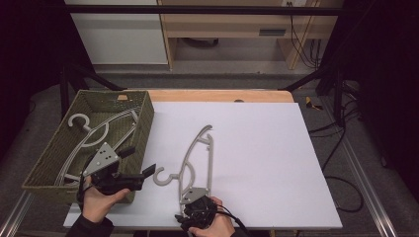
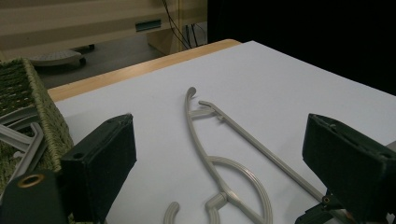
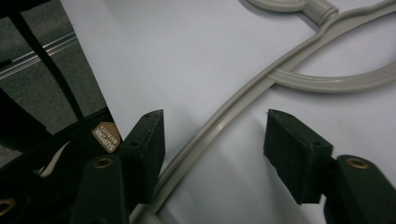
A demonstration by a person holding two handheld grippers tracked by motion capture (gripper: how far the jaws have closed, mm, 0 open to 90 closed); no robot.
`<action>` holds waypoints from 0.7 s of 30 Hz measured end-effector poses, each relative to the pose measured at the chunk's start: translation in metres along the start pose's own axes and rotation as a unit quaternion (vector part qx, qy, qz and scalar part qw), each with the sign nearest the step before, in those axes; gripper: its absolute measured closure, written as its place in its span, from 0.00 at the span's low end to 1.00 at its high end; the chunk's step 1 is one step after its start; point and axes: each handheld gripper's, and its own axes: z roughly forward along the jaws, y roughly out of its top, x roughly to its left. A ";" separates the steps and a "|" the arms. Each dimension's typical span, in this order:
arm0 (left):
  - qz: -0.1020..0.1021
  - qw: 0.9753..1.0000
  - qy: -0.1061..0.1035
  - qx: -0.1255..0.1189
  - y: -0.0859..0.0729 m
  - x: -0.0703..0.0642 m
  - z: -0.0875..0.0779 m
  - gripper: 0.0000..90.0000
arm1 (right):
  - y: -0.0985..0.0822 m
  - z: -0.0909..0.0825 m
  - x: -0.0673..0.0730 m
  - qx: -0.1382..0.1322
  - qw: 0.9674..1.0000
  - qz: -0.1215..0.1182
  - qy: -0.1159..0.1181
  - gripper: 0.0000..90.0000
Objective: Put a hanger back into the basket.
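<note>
A grey plastic hanger (image 1: 197, 153) lies flat on the white board, its hook pointing left toward the basket. My right gripper (image 1: 194, 191) sits over the hanger's near end. In the right gripper view its jaws (image 3: 215, 135) stand apart on either side of one hanger arm (image 3: 233, 106), and the pads do not press on it. My left gripper (image 1: 140, 161) is held beside the basket's near right corner, pointing right toward the hook. Its jaws (image 2: 222, 140) are wide apart with nothing between them, and the hanger (image 2: 219, 163) lies on the board beyond them.
A woven olive basket (image 1: 144, 126) stands at the table's left and holds more grey hangers (image 1: 91, 131). The white board (image 1: 262, 148) covers most of the wooden table (image 1: 222, 95). Cables and black stands lie on the floor at the right.
</note>
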 end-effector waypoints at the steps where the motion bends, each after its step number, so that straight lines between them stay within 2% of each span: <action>1: -0.001 1.000 0.000 0.000 0.000 0.000 0.000 0.11 | 0.000 0.000 0.000 0.001 1.000 -0.002 -0.006 0.48; 4: -0.002 1.000 0.001 0.002 0.000 0.000 0.001 0.11 | 0.001 -0.001 0.000 0.005 1.000 -0.002 -0.009 0.53; 6: -0.004 1.000 0.001 0.004 -0.001 0.001 0.001 0.11 | 0.001 -0.002 0.000 0.008 1.000 -0.002 -0.002 0.64; 8: -0.004 1.000 0.002 0.004 -0.001 0.001 0.000 0.11 | 0.001 -0.005 -0.002 0.014 1.000 0.008 0.004 0.72; 15: -0.005 1.000 0.004 0.006 -0.003 0.003 0.001 0.12 | -0.009 -0.020 -0.022 0.029 0.999 0.042 0.015 0.79; 17: -0.005 1.000 0.004 0.008 -0.003 0.002 0.001 0.12 | -0.013 -0.026 -0.026 0.032 0.998 0.052 0.011 0.81; 18: -0.004 1.000 0.003 0.008 -0.003 0.002 0.001 0.12 | -0.016 -0.030 -0.030 0.033 0.998 0.049 0.014 0.82; 21: -0.005 1.000 0.003 0.009 -0.003 0.001 0.002 0.12 | -0.024 -0.041 -0.041 0.040 0.997 0.070 0.007 0.85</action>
